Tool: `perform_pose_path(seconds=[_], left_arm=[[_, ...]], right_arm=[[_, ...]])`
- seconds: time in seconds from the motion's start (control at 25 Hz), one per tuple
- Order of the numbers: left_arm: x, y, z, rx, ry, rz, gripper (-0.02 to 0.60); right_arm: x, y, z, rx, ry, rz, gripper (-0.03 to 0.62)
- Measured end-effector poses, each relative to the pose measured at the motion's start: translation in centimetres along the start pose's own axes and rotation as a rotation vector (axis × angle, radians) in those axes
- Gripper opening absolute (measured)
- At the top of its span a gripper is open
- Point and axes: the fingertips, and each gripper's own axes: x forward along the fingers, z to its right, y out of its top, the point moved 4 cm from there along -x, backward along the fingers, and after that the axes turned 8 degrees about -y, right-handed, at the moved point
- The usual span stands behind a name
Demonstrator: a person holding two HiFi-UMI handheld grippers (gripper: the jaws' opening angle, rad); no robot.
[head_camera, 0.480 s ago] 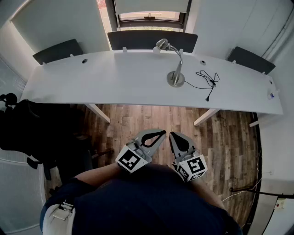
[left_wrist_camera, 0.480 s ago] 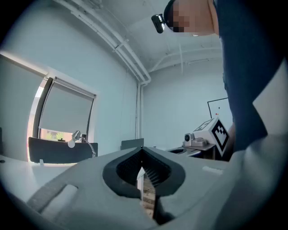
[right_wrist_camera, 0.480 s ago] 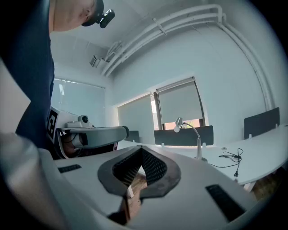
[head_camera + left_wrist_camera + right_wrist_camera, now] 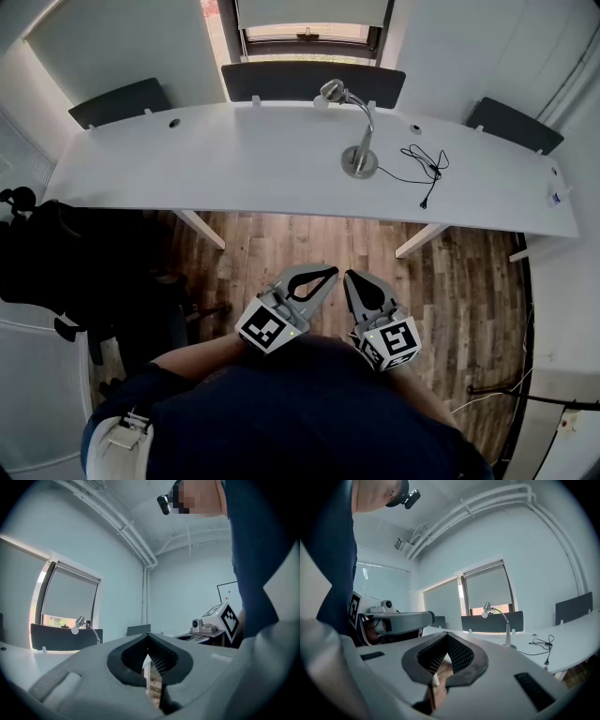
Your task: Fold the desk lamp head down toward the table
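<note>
1. Two grippers are held side by side near the person's body at 6 o'clock in the head view, above the wooden floor [image 4: 309,239]. The left gripper [image 4: 323,274] and the right gripper [image 4: 349,275] both have their jaws closed together on nothing.
2. The desk lamp [image 4: 359,161] stands on the white table [image 4: 234,159] toward 12 o'clock, well apart from both grippers. Its lamp head [image 4: 330,90] is raised on the curved neck.
3. A black cable [image 4: 427,169] lies at the lamp's 3 o'clock.

A long white table [image 4: 234,169] spans the room over a wood-plank floor [image 4: 309,246], with three dark panels [image 4: 309,82] along its far edge. Behind the middle panel, a window [image 4: 305,32] with a lowered blind glows between pale walls [image 4: 122,42]
</note>
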Motion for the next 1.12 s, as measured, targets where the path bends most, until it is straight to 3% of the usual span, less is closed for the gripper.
perform_pose_path(seconds=[0.88, 1.12], left_arm=[[7.1, -1.0, 3.4, 0.017, 0.061, -0.022, 0.006], [8.4, -1.4, 1.7, 0.002, 0.067, -0.021, 0.006]], right_arm=[[-3.4, -0.9, 7.3, 0.029, 0.055, 0.02, 0.009], [-1.9, -0.7, 9.2, 0.023, 0.037, 0.026, 0.009]])
